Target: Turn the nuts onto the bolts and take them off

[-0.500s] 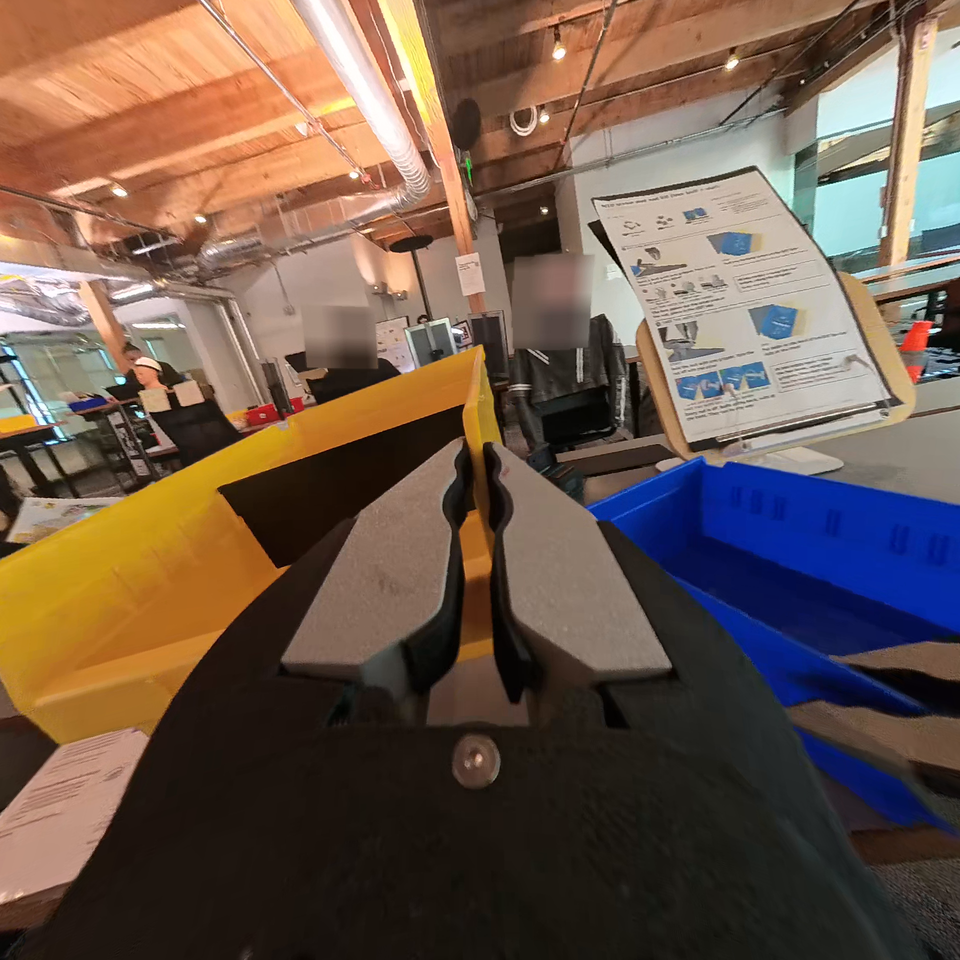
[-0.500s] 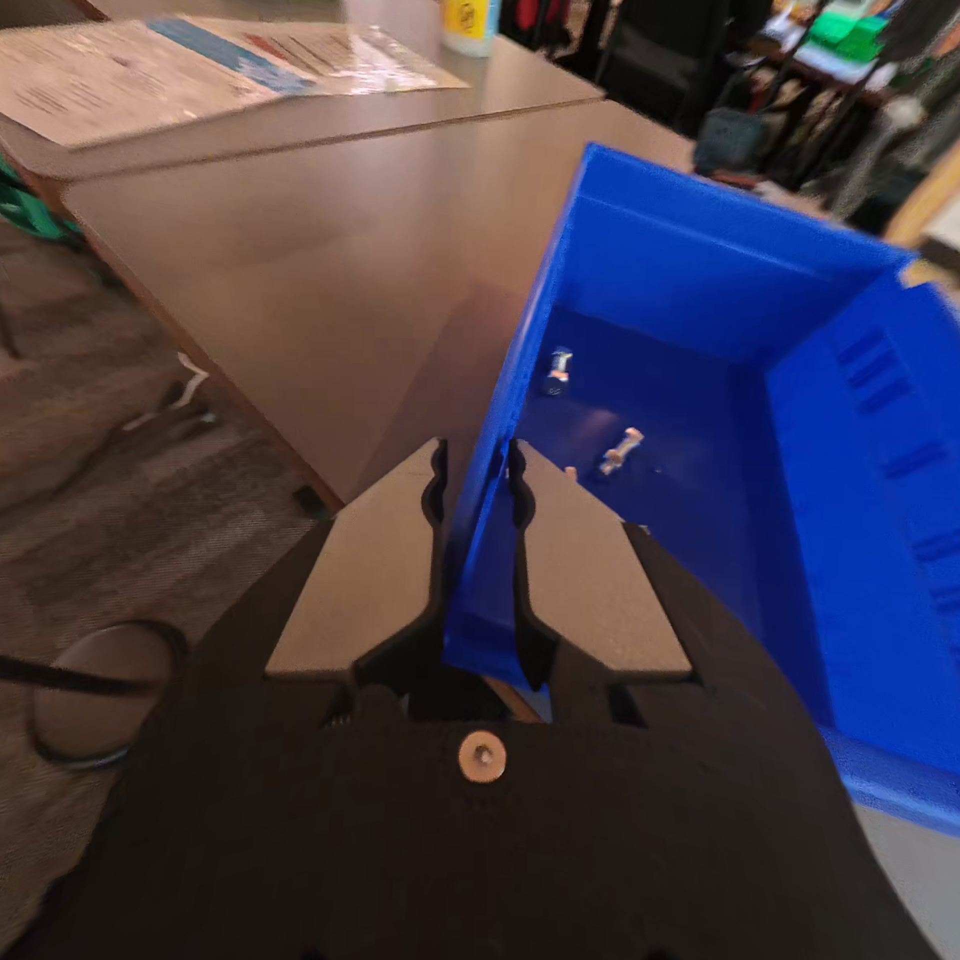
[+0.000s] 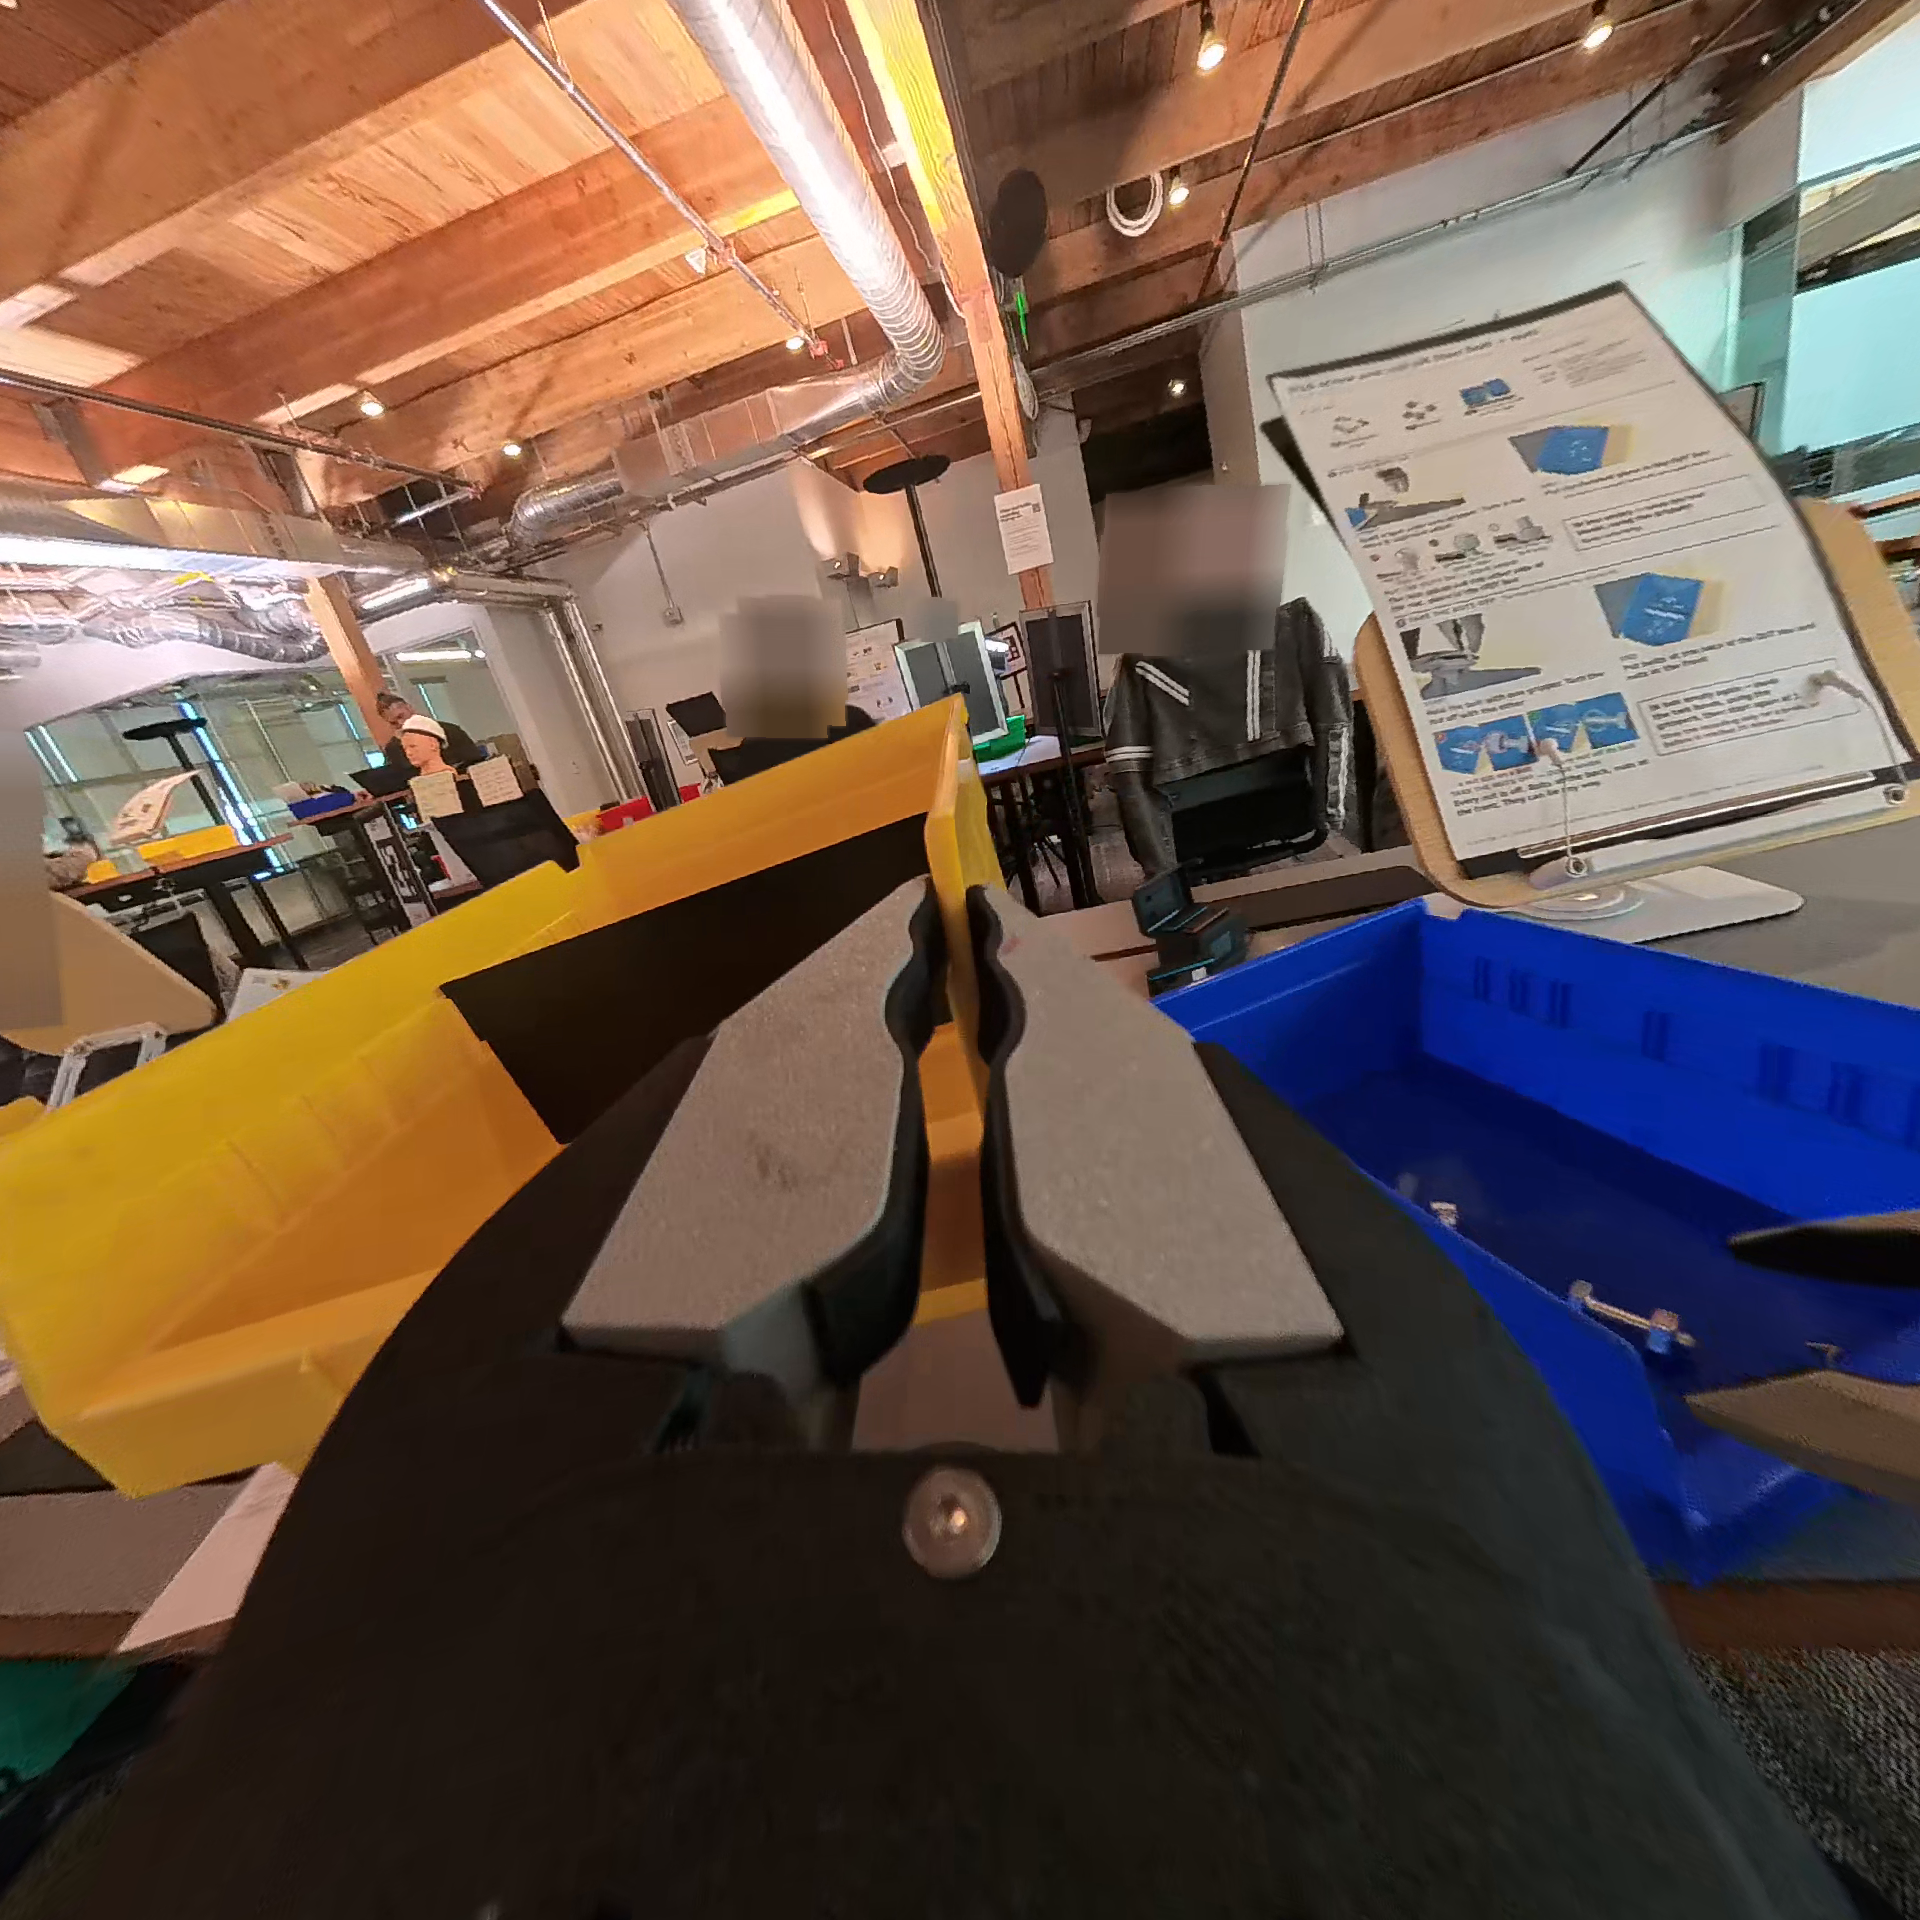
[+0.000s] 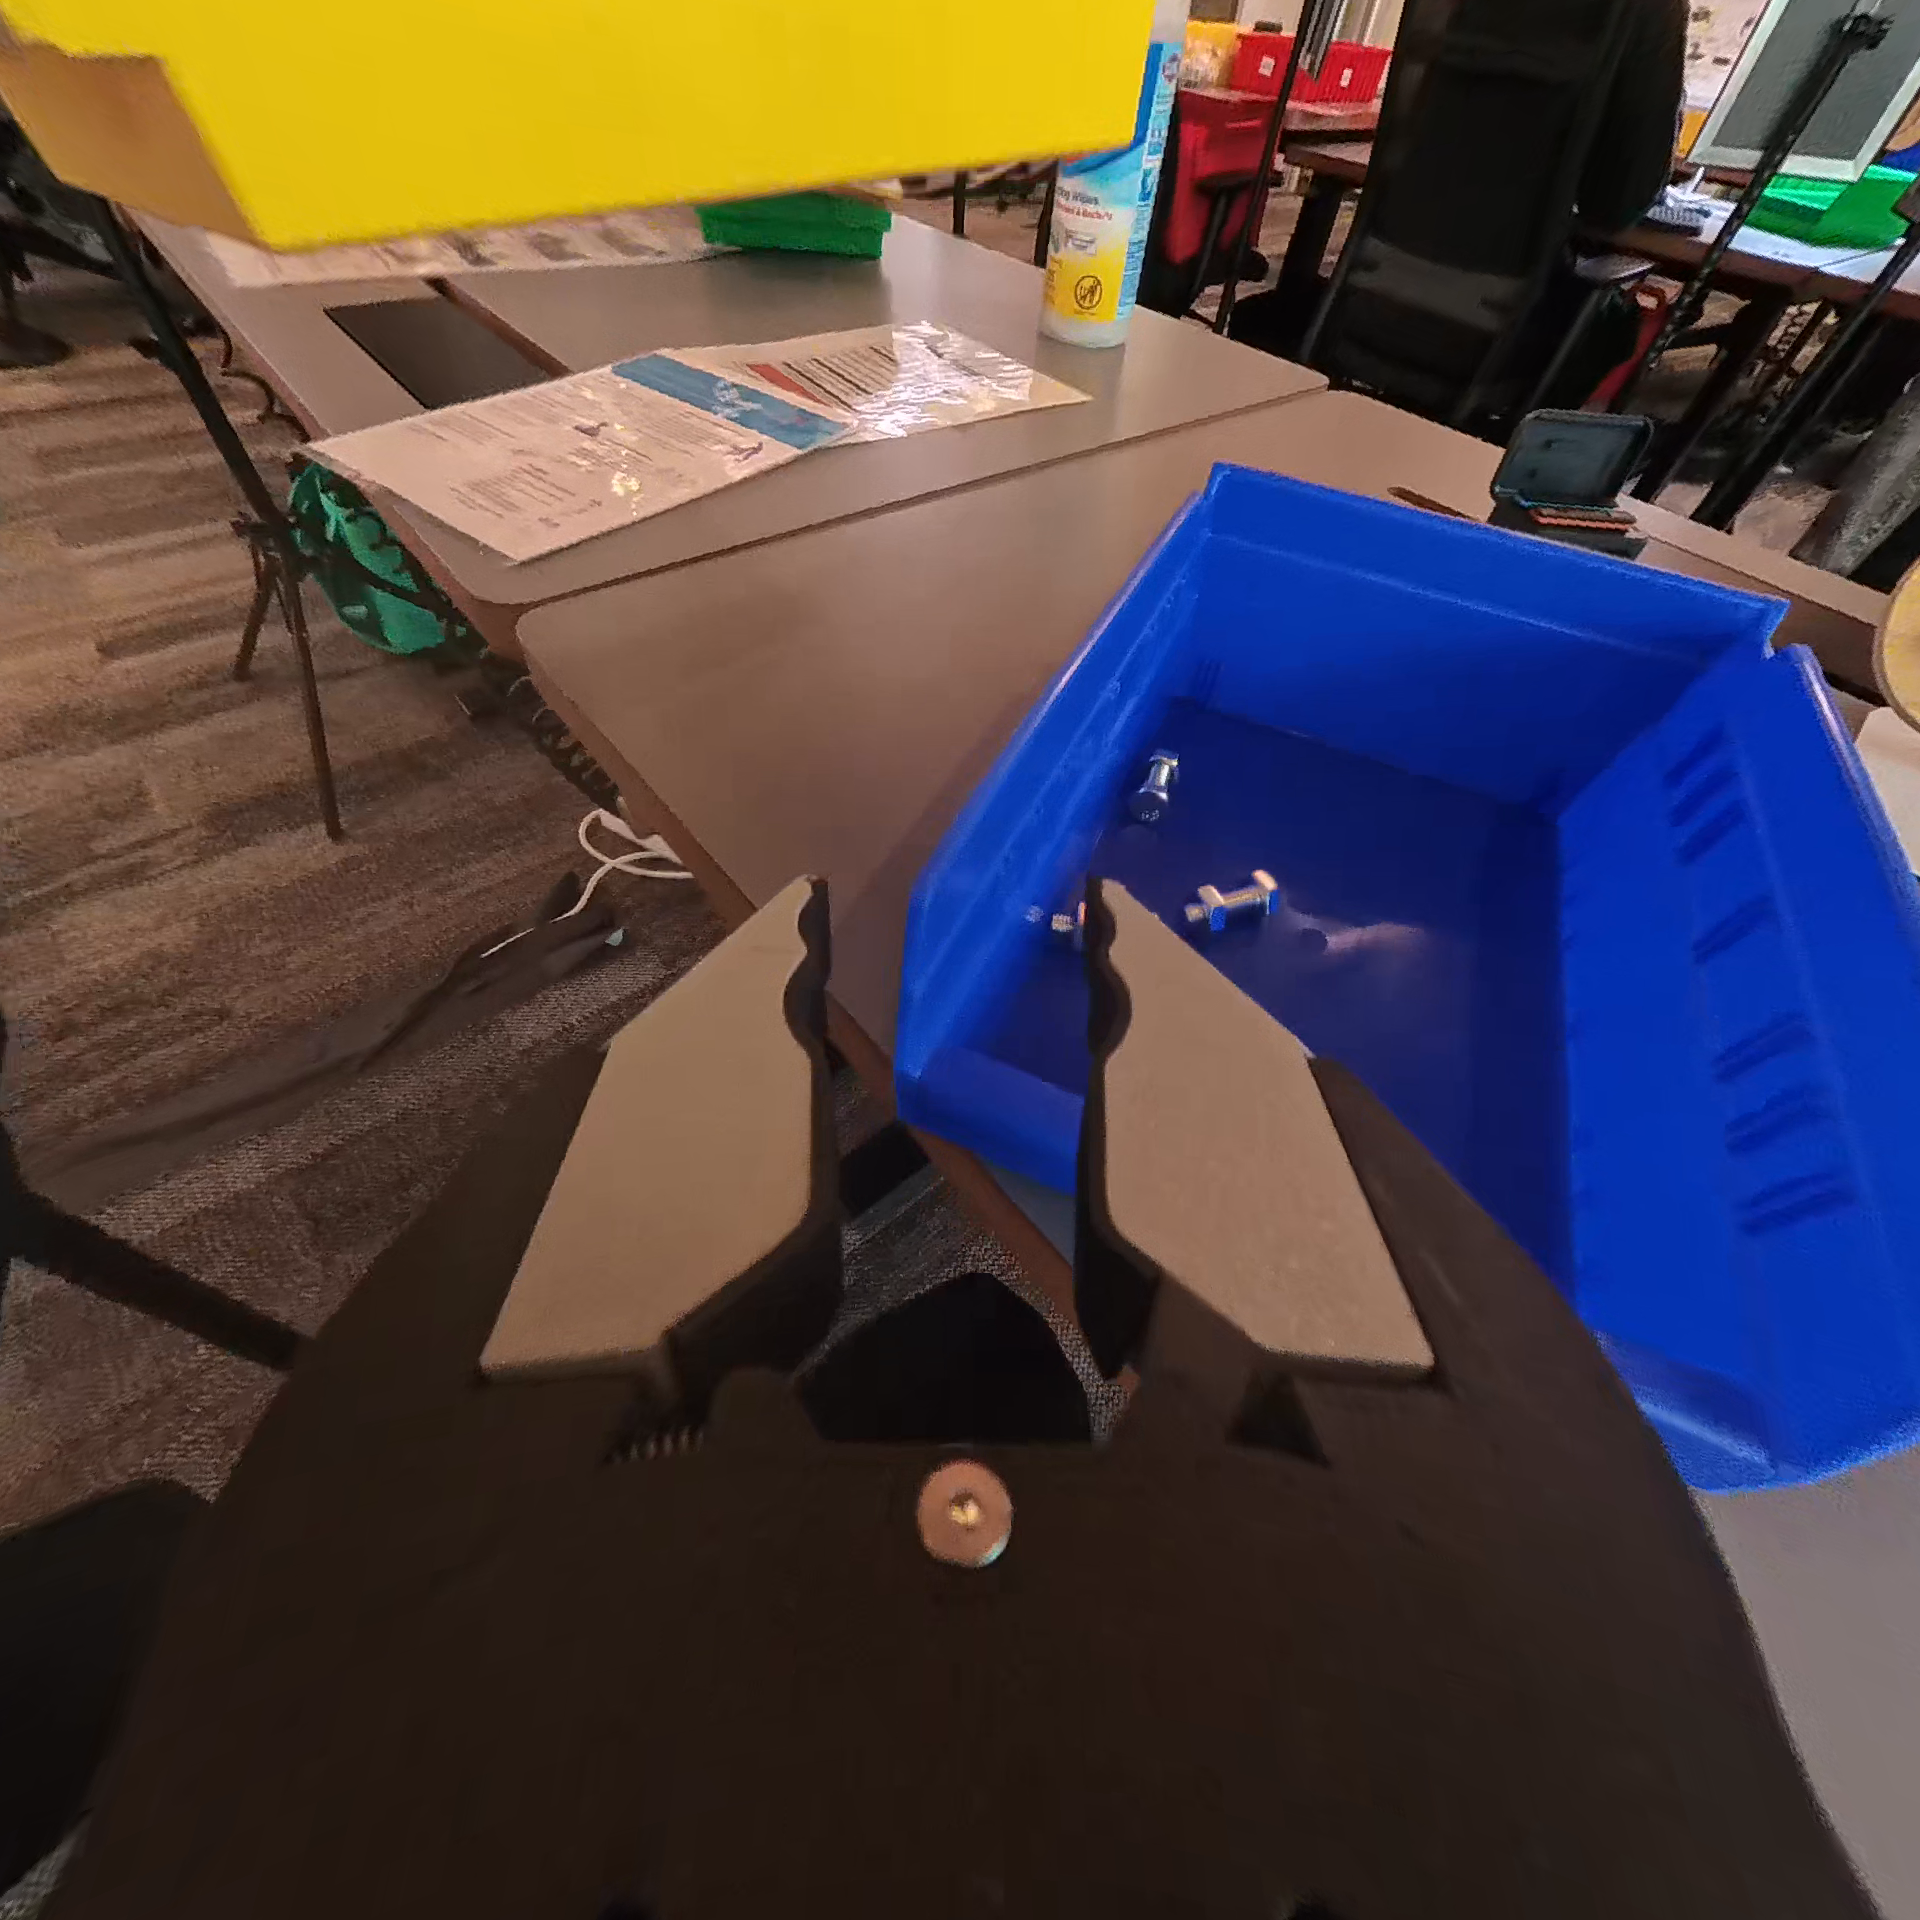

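While the left claw [image 3: 958, 914] is clamped on the side wall of a tilted yellow bin [image 3: 312, 1122], the right claw [image 4: 951, 914] hangs spread wide and empty at the near corner of the blue bin [image 4: 1704, 935]. Several bolts [image 4: 1231, 902] lie inside the blue bin. It sits on a grey-brown counter [image 4: 831, 675] above patterned carpet [image 4: 156, 883], in a workshop with wooden ceiling beams [image 3: 416, 208].

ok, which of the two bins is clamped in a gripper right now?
The yellow bin: the left gripper is shut on its side wall. The blue bin sits free on the table, with the right gripper open beside it.
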Tool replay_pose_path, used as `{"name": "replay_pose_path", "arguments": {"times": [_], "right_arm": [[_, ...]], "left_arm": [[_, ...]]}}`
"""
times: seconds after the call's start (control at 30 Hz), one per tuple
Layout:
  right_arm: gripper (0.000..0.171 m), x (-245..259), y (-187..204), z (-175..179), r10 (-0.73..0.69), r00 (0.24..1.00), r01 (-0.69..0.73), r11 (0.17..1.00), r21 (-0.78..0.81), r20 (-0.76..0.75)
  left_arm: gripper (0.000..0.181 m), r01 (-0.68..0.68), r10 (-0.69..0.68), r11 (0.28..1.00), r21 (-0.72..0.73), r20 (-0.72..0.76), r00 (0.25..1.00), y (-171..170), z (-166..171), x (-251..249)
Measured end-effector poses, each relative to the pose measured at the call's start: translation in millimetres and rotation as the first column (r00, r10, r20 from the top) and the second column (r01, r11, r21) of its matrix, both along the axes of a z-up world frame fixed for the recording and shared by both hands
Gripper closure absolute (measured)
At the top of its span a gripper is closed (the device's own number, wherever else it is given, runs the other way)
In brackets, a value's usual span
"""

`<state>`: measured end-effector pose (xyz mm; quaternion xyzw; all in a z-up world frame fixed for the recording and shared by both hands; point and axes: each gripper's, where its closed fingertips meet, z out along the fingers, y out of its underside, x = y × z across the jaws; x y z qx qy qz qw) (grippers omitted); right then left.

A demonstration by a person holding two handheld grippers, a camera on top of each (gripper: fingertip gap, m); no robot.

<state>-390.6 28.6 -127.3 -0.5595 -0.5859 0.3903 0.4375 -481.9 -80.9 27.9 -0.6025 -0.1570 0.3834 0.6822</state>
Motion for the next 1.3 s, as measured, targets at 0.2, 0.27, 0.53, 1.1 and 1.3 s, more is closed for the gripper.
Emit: {"name": "replay_pose_path", "arguments": {"times": [0.2, 0.27, 0.53, 1.1, 1.3], "right_arm": [[0.125, 32, 9, 8, -0.013, 1.000, 0.014, 1.000, 0.021, -0.019], [0.125, 48, 17, 14, -0.027, 0.999, 0.028, 0.999, 0.038, -0.032], [0.127, 150, 98, 33, -0.073, 0.993, 0.077, 0.996, 0.037, -0.093], [0.127, 268, 248, 75, -0.325, 0.933, 0.304, 0.941, -0.145, -0.156], [0.126, 283, 273, 70, -0.357, 0.927, 0.339, 0.928, -0.152, -0.115]], "left_arm": [[0.181, 0.030, -0.030, 1.000, 0.006, -0.072, 0.997, 6, 21, 43], [0.181, 0.050, -0.051, 0.999, -0.016, -0.098, 0.994, 17, 26, 62], [0.180, 0.276, -0.298, 0.951, -0.139, -0.168, 0.940, 135, 23, 170], [0.179, 0.527, -0.572, 0.802, -0.282, -0.105, 0.813, 344, -13, 311], [0.179, 0.539, -0.585, 0.772, -0.336, -0.044, 0.810, 393, -66, 332]]}}
